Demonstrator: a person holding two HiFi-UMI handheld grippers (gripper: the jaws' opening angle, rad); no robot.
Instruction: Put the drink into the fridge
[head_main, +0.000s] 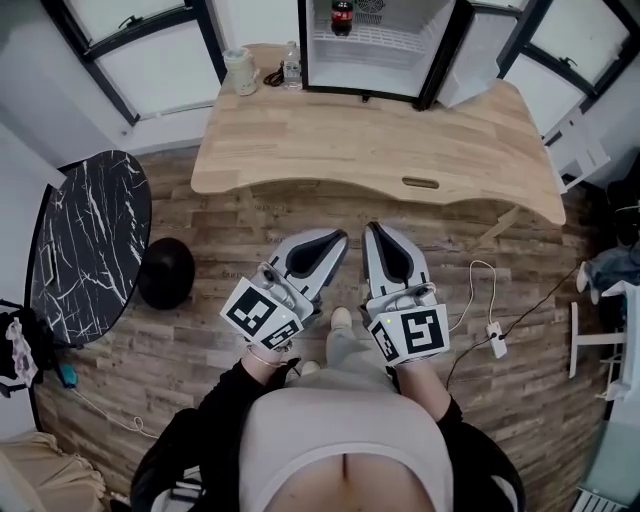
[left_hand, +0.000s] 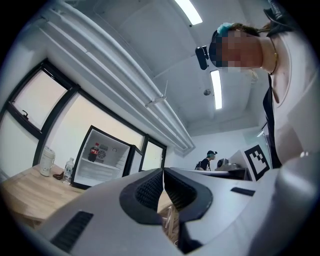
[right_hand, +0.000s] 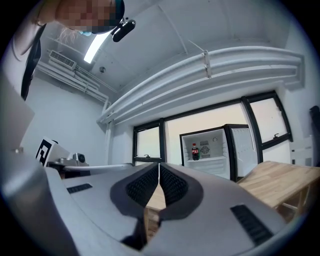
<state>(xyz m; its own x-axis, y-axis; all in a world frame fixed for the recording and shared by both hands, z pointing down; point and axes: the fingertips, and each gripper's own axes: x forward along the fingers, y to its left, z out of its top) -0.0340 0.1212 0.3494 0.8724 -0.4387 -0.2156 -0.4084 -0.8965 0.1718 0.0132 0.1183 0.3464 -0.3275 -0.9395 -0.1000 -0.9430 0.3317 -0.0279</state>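
With the cola bottle (head_main: 342, 17) already standing on the shelf of the open fridge (head_main: 385, 48), the placing looks done — the left gripper (head_main: 337, 238) and right gripper (head_main: 372, 230) hang well back from the surface (head_main: 380, 140), fingers (left_hand: 150, 190) closed on nothing — so the next move is probably shutting the door (head_main: 472, 60).

No legible txt is showing anywhere; drink bottle (head_main: 342, 17), top centre of head view, is showing a red label, too small to read.
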